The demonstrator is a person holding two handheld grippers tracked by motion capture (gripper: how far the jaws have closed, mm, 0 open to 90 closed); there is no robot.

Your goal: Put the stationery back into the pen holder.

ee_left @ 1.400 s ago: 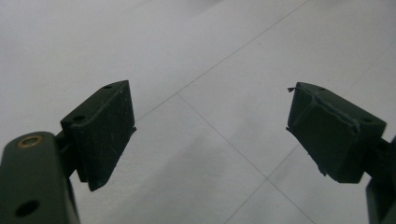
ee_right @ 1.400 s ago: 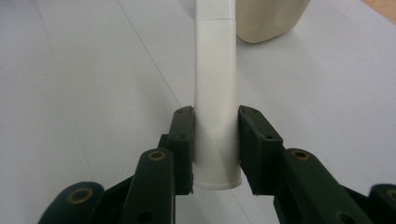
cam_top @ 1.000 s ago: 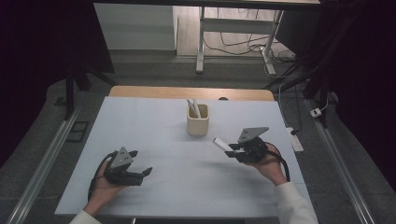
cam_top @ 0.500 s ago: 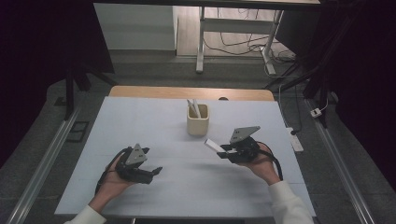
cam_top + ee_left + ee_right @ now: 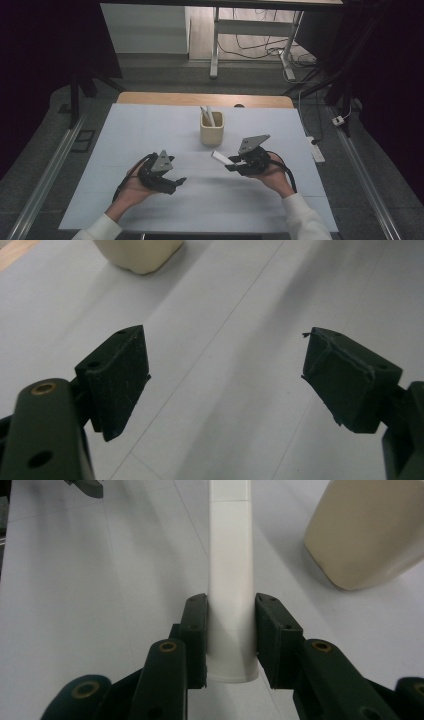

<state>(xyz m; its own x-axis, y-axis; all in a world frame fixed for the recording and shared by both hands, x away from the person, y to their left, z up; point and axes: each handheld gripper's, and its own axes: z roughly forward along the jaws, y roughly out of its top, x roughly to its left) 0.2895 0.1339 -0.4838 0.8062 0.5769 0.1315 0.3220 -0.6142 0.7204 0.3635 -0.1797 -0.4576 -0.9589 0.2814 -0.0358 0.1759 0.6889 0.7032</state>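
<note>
White and flat-ended, a plastic tube point(image 5: 230, 580) sits pinched between the jaws of the right gripper point(image 5: 231, 165), held above the pale blue-white table sheet point(image 5: 150, 130) just in front of the cream square cup point(image 5: 211, 129). Well apart to the left, the left gripper point(image 5: 177, 182) stands wide open and empty over the sheet.

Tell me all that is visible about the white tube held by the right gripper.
The white tube is a flat, matte, plastic-looking piece with a seam near its far end, where a cap seems to sit. The right gripper is shut on it near its flattened end, one black jaw pressing each side. In the high view it sticks out to the left of the gripper, raised off the white table, in front of the beige cup and not touching it.
</note>
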